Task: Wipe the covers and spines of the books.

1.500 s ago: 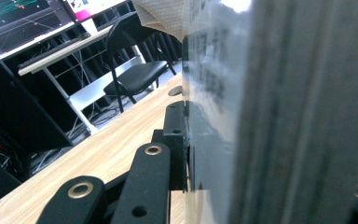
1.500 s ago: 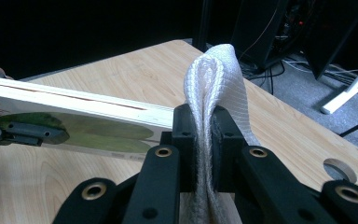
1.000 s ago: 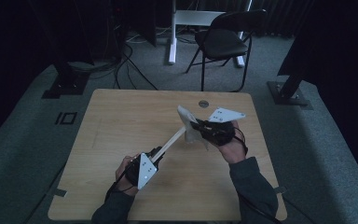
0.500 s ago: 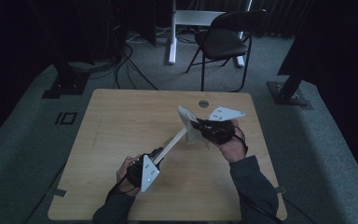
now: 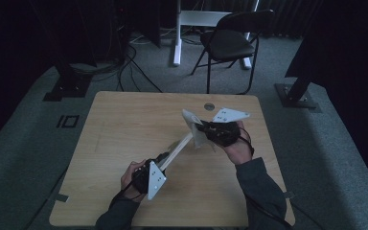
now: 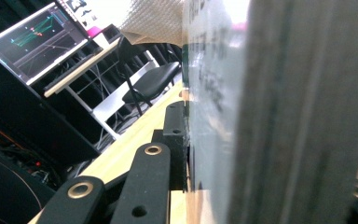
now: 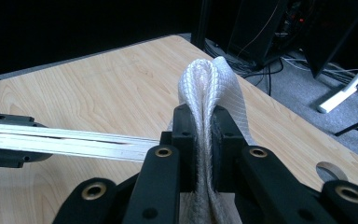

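A long pale flat bar (image 5: 178, 147) spans the gap between my two grippers above the wooden table (image 5: 120, 124). My left gripper (image 5: 162, 161) is shut on the bar's near end; in the left gripper view the bar (image 6: 223, 93) stands close between the jaws of the left gripper (image 6: 261, 154). My right gripper (image 5: 202, 130) is shut on a folded white woven cloth (image 5: 193, 123) at the bar's far end. In the right gripper view the cloth (image 7: 212, 84) bulges above the tips of the right gripper (image 7: 203, 119), and the bar (image 7: 74, 137) runs off to the left. Whether cloth and bar touch is unclear.
A round cable hole (image 5: 209, 106) sits near the table's far edge. Beyond the table stand a black folding chair (image 5: 230, 40), a white desk leg (image 5: 177, 33) and dark stand bases (image 5: 64, 88). A lit monitor (image 6: 32, 37) stands on a desk to the side.
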`<action>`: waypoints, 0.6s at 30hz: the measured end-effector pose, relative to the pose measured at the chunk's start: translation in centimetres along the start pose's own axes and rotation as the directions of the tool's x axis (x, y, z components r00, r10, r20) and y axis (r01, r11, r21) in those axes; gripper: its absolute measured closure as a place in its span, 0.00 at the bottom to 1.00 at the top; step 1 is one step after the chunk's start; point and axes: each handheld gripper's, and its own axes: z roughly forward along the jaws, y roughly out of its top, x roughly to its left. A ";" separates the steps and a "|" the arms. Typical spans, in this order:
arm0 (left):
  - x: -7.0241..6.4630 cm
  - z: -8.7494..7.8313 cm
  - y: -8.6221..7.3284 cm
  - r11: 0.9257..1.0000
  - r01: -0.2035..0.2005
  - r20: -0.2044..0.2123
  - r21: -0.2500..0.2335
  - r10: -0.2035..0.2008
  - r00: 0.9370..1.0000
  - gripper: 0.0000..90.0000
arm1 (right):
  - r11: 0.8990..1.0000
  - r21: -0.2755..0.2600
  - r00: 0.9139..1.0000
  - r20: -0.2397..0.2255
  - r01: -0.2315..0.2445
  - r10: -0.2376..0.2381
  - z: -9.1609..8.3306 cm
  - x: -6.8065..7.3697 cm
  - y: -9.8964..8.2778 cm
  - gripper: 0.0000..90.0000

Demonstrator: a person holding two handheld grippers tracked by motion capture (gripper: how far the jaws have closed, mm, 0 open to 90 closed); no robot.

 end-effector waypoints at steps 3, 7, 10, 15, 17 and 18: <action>-0.1 0.0 0.0 1.000 -0.004 -0.004 -0.001 0.004 1.000 0.86 | 1.000 0.006 1.000 0.000 0.000 0.000 0.1 -0.1 0.0 0.92; -0.3 0.0 0.0 1.000 -0.015 -0.013 -0.003 0.015 1.000 0.86 | 1.000 0.010 1.000 0.000 0.002 -0.002 0.3 -0.2 0.1 0.92; -0.3 0.0 0.0 1.000 -0.023 -0.018 -0.004 0.023 1.000 0.86 | 1.000 0.013 1.000 0.001 0.005 -0.005 0.4 -0.2 0.3 0.92; -0.5 -0.1 0.1 0.999 -0.037 -0.029 -0.004 0.037 0.999 0.86 | 1.000 0.015 1.000 0.003 0.012 -0.012 0.5 -0.2 0.5 0.92; -0.5 -0.1 0.1 0.999 -0.042 -0.032 -0.005 0.041 0.999 0.86 | 1.000 0.016 1.000 0.003 0.011 -0.011 0.5 -0.3 0.6 0.92; -0.6 -0.1 0.1 0.999 -0.045 -0.034 -0.006 0.045 0.998 0.86 | 1.000 0.017 1.000 0.003 0.012 -0.012 0.5 -0.3 0.6 0.92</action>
